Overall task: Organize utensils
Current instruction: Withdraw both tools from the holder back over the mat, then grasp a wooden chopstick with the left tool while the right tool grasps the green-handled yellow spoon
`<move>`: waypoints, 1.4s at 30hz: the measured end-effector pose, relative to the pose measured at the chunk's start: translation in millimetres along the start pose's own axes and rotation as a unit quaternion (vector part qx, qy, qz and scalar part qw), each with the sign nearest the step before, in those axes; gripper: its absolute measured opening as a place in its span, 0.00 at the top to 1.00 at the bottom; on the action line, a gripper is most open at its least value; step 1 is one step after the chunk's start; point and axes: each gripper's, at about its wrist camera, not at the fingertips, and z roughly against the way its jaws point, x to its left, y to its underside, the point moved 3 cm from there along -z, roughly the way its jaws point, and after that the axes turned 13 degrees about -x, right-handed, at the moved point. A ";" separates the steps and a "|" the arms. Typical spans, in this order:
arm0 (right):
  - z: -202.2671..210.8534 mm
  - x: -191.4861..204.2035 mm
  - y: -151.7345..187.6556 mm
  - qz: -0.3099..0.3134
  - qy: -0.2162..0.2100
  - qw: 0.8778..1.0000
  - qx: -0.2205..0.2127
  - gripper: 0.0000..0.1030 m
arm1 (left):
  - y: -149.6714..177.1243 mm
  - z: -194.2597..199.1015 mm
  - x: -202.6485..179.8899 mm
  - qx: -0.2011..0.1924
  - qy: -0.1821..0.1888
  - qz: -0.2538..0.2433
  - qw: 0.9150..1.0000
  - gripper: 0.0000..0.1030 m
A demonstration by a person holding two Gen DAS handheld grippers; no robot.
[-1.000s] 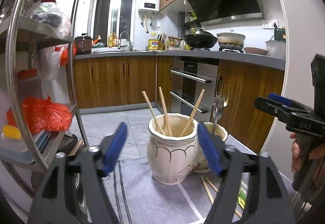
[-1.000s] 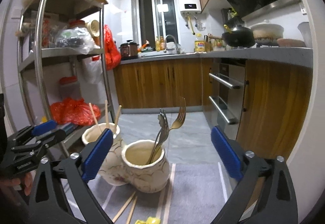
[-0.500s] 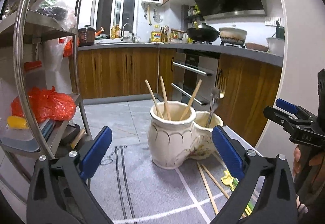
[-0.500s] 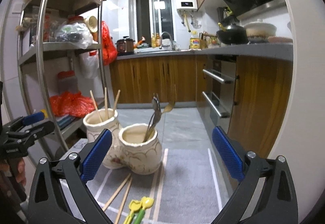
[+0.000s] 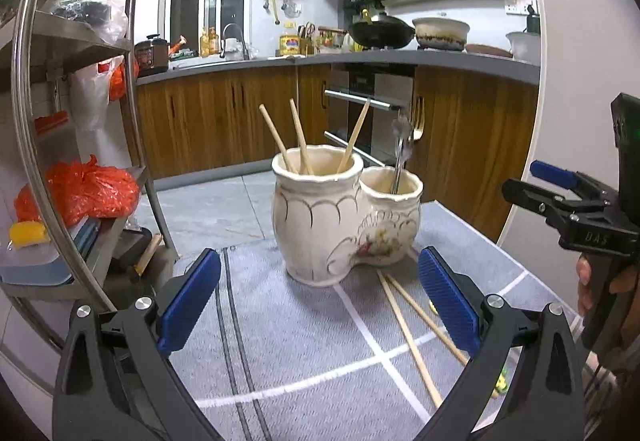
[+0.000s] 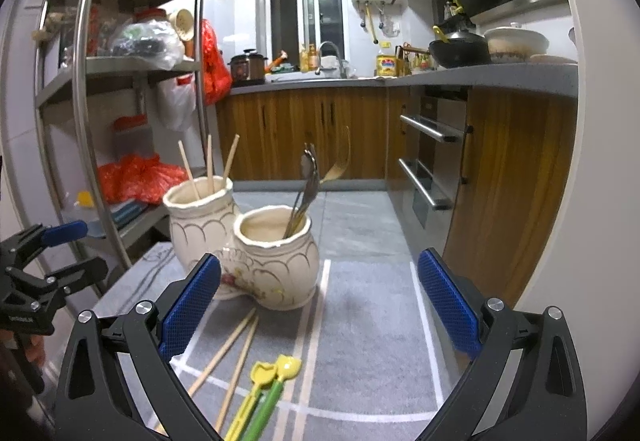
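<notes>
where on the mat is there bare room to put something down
Free: the grey mat right of the double ceramic holder, toward the oven side, and the mat left of it in the left view. Crowded: in front, where loose chopsticks and yellow-green utensils lie.

Cream scallop-lined holder [image 6: 276, 265], grey white-lined mat [image 6: 360, 321], yellow and green forks [image 6: 264, 389], blue-padded claws.

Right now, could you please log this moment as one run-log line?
left hand-held gripper: open, empty | right hand-held gripper: open, empty | two chopsticks, yellow utensils: loose on mat | double ceramic holder: partly filled
</notes>
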 end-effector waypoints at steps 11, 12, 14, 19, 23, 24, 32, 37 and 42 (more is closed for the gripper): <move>0.0 -8.9 22.0 0.012 0.007 0.999 0.038 0.05 | 29.4 -7.7 -7.8 0.055 0.012 0.002 0.998 0.06; 0.3 -9.9 24.2 0.014 0.008 0.999 0.041 0.05 | 32.2 -8.3 -9.3 0.060 0.013 0.001 0.998 0.06; 0.3 -12.1 29.7 0.016 0.009 0.999 0.050 0.05 | 38.0 -9.9 -12.2 0.072 0.014 -0.002 0.997 0.06; -2.9 -17.3 44.2 0.006 0.000 0.997 0.083 0.05 | 57.0 -16.4 -22.0 0.108 0.024 0.001 0.994 0.06; -7.1 -19.3 56.9 0.003 0.002 0.994 0.109 0.05 | 69.7 -27.8 -29.6 0.139 0.027 0.011 0.990 0.06; -8.0 -18.4 59.2 0.004 0.001 0.993 0.115 0.05 | 72.3 -32.0 -33.2 0.149 0.029 0.008 0.988 0.06; -19.5 -7.4 74.1 0.020 -0.024 0.986 0.165 0.08 | 78.3 -45.1 -57.2 0.187 0.042 -0.028 0.981 0.16; -20.2 8.9 79.7 0.024 -0.058 0.978 0.199 0.45 | 83.0 -44.0 -69.3 0.204 0.073 -0.033 0.976 0.37; -17.4 24.6 85.6 0.024 -0.084 0.971 0.224 0.66 | 90.9 -46.6 -79.5 0.220 0.088 -0.043 0.971 0.52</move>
